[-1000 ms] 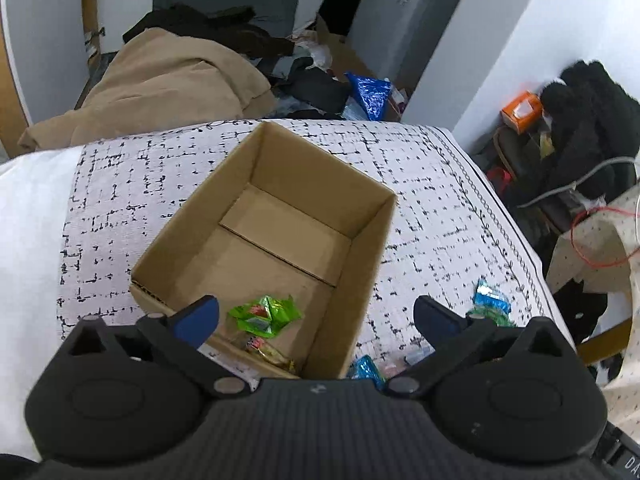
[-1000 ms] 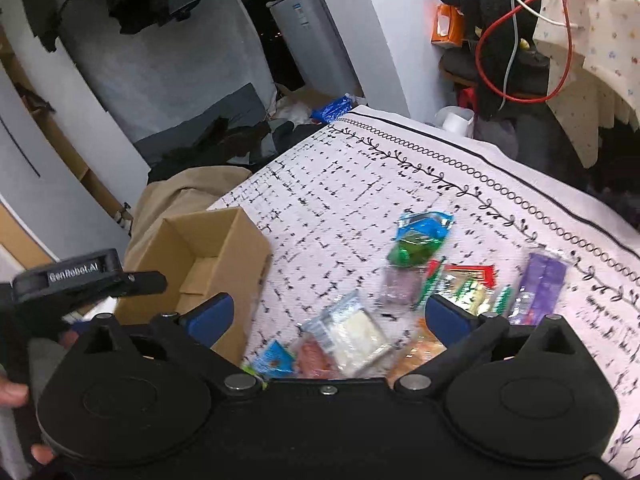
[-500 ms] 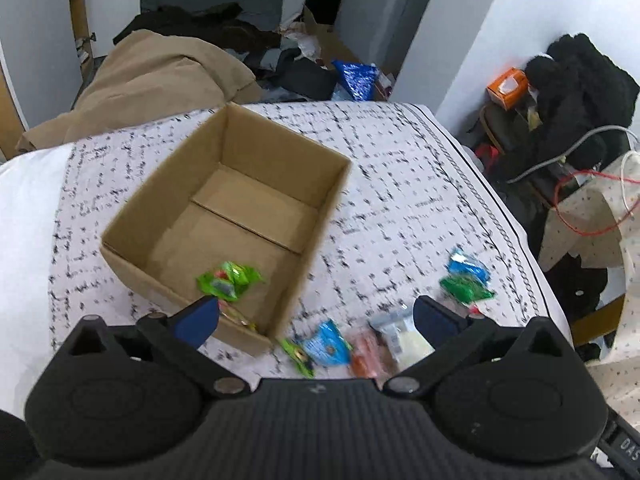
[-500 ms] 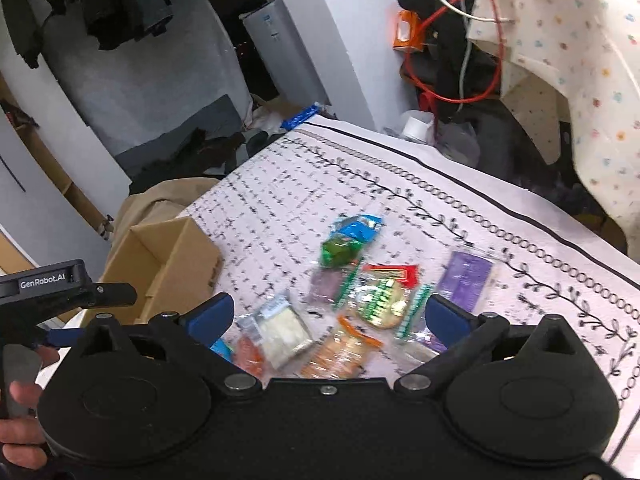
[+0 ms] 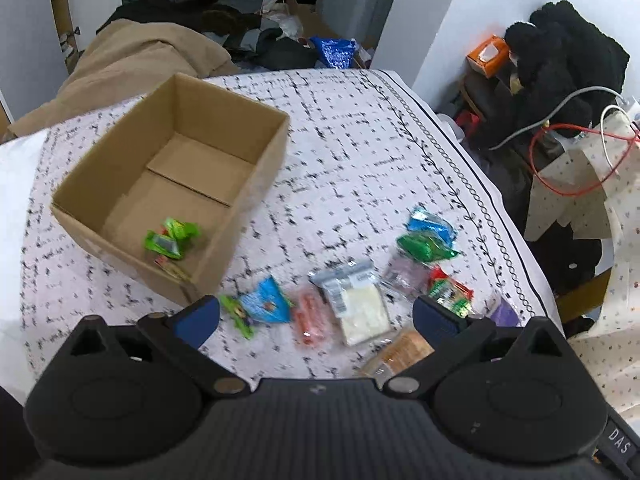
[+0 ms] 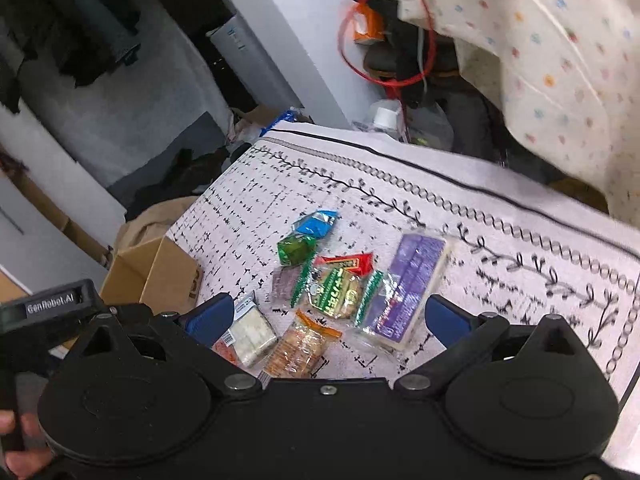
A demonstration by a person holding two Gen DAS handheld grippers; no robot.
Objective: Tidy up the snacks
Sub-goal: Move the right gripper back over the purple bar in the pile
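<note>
**Both grippers swung off box toward snack pile**

Left gripper (image 5: 316,316) panned right since a second ago, jaws spread wide, holding nothing. Cardboard box (image 5: 256,184) slid to 10 o'clock, green packet (image 5: 170,238) inside. Loose snacks (image 5: 356,304) entered view at 6 o'clock on patterned cloth (image 5: 352,132). Right gripper (image 6: 326,316) also agape and empty, now over purple pack (image 6: 408,292) and orange crackers (image 6: 298,350).

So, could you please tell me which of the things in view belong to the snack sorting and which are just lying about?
Part of the job:
cardboard box
green packet in the box
loose snack packets on the tablecloth
purple packet
left gripper
right gripper

Just lying about:
tan coat
orange tissue box
red cable
</note>
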